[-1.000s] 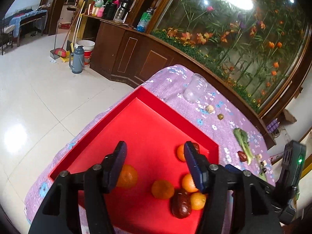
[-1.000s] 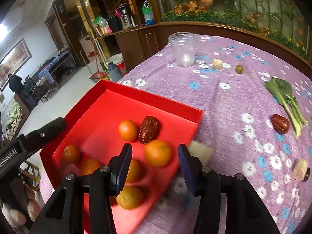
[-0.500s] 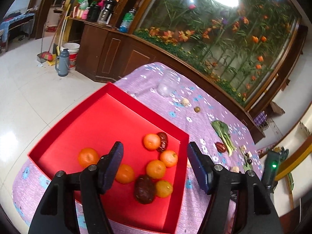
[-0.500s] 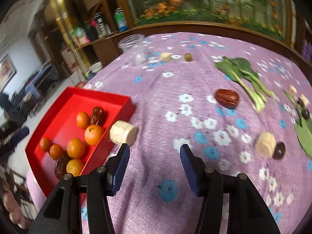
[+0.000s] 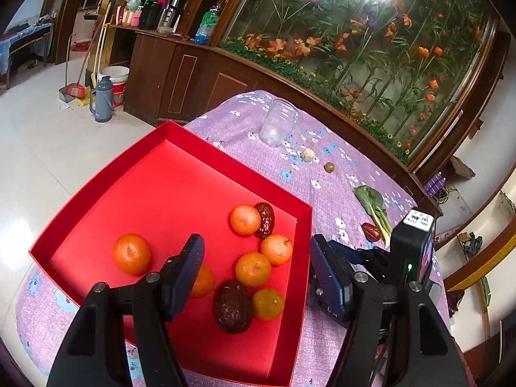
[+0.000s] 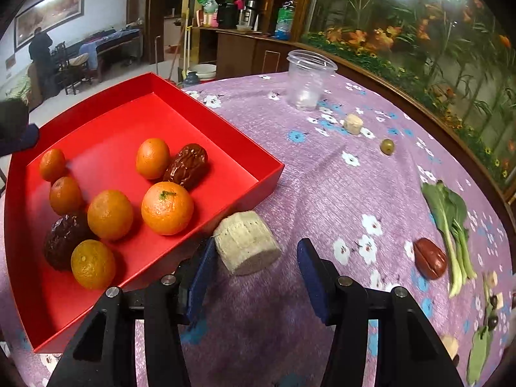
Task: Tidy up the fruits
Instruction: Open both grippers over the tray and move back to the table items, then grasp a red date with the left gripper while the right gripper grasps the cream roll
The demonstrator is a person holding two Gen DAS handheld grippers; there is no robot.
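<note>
Matt cloth, card and dimpled peel

Beneath the right tongs (image 6: 253, 267), purple flowered cloth looks soft and matt on the worktop (image 6: 371, 193); the pale chunk (image 6: 246, 242) between them is rough and fibrous, the red tray (image 6: 206, 119) left of them smooth matt card, its oranges (image 6: 167, 208) dimpled, slightly glossy.

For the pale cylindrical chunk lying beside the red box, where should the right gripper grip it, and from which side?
The pale chunk lies on its side against the red box wall, flat cut end toward the camera. Probably best taken across its curved sides, coming down from above and the near side. The right gripper is open with its left finger already close beside it; the box wall leaves little room there.
</note>
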